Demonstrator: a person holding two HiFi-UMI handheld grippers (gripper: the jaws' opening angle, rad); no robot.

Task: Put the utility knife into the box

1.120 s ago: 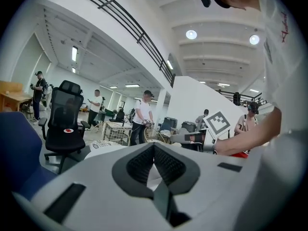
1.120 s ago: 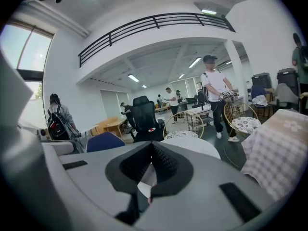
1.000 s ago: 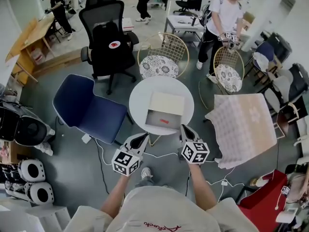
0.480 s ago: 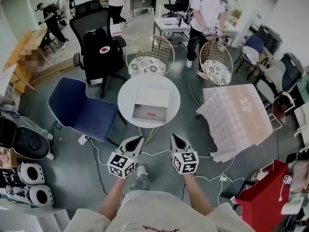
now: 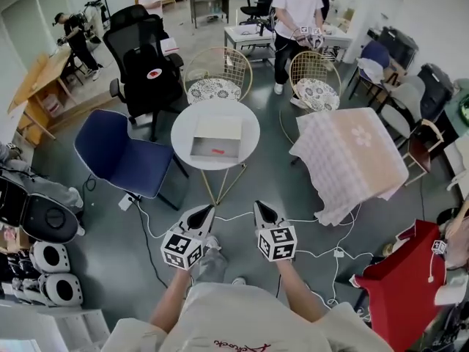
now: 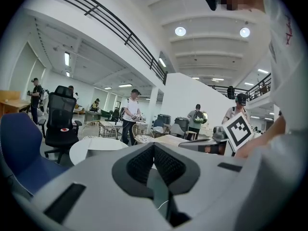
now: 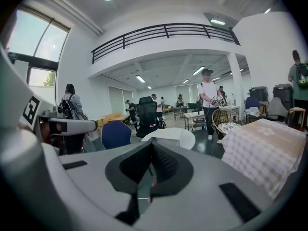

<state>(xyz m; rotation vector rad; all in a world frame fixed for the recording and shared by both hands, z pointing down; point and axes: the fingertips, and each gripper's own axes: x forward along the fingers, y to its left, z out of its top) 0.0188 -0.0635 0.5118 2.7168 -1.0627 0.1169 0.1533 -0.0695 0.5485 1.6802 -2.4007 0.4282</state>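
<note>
A shallow open box [image 5: 216,139] lies on the round white table [image 5: 179,127], and a small red utility knife [image 5: 218,151] rests inside it near the front wall. Both grippers hang over the grey floor well short of the table. My left gripper [image 5: 207,210] is shut with nothing in it. My right gripper [image 5: 260,205] is shut and empty as well. In the left gripper view the closed jaws of the left gripper [image 6: 154,146] point toward the table [image 6: 89,146]. In the right gripper view the right gripper [image 7: 151,146] shows pads pressed together below the table [image 7: 168,134].
A blue chair [image 5: 121,156] stands left of the table, a black office chair [image 5: 146,72] behind it. Two wire chairs [image 5: 214,86] [image 5: 316,90] sit at the back. A cloth-covered table [image 5: 352,160] is at the right. Cables [image 5: 322,255] trail on the floor. People stand further back.
The table and box now lie farther away and look smaller. Both grippers have drawn back from the table's edge over the floor, still shut.
</note>
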